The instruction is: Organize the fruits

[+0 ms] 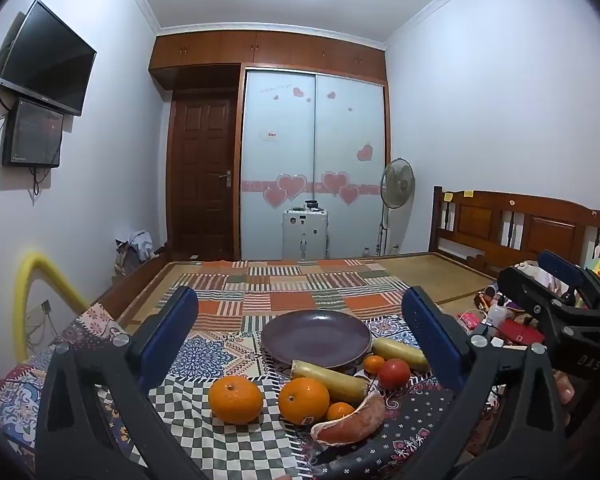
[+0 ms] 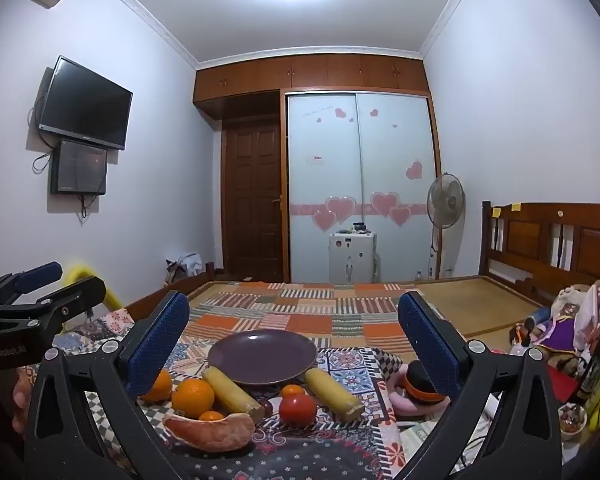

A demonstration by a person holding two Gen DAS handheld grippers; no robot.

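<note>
Hovering over a patchwork-covered bed (image 1: 284, 300), both tongs, left (image 1: 300, 320) and right (image 2: 293, 320), gape empty. Round firm oranges (image 1: 235, 399) (smooth, prone to rolling) lie before a purple ceramic plate (image 1: 316, 338); grip across the widest middle.

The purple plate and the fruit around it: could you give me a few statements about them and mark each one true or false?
1. The purple plate has nothing on it. True.
2. The red tomato sits on the plate. False: it lies on the patterned cloth in front of the plate.
3. Both grippers are open and hold nothing, the left gripper and the right gripper. True.
4. Only one large orange is there. False: a second large orange lies beside it.
5. Two yellowish sausage-shaped pieces lie near the plate. True.
</note>
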